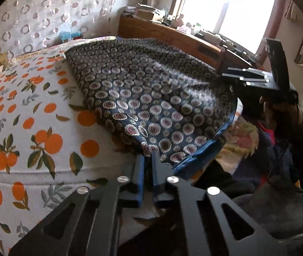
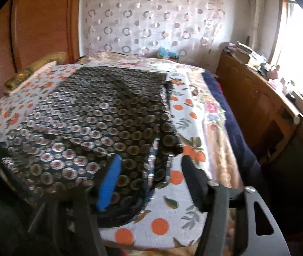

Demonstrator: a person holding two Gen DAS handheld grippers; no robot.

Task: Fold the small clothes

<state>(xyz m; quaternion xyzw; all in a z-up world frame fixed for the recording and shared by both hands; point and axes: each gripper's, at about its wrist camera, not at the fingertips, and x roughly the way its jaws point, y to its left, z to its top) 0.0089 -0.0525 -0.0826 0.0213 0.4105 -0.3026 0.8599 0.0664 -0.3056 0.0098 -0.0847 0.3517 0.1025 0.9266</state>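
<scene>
A dark navy garment (image 1: 147,98) printed with round floral medallions lies spread on the orange-patterned bedsheet (image 1: 34,115). My left gripper (image 1: 148,155) is shut on its near corner, by the blue hem. My right gripper shows at the right of the left wrist view (image 1: 236,79), raised over the garment's right edge. In the right wrist view the garment (image 2: 100,115) fills the middle of the bed. My right gripper (image 2: 151,160) is open, its jaws wide apart just above the garment's near right corner, holding nothing.
A wooden dresser (image 2: 258,98) loaded with clutter stands along the right of the bed under a bright window (image 1: 232,6). A wooden headboard (image 2: 40,21) and a circle-patterned curtain (image 2: 151,17) lie beyond. A yellow pillow (image 2: 34,68) rests at the far left.
</scene>
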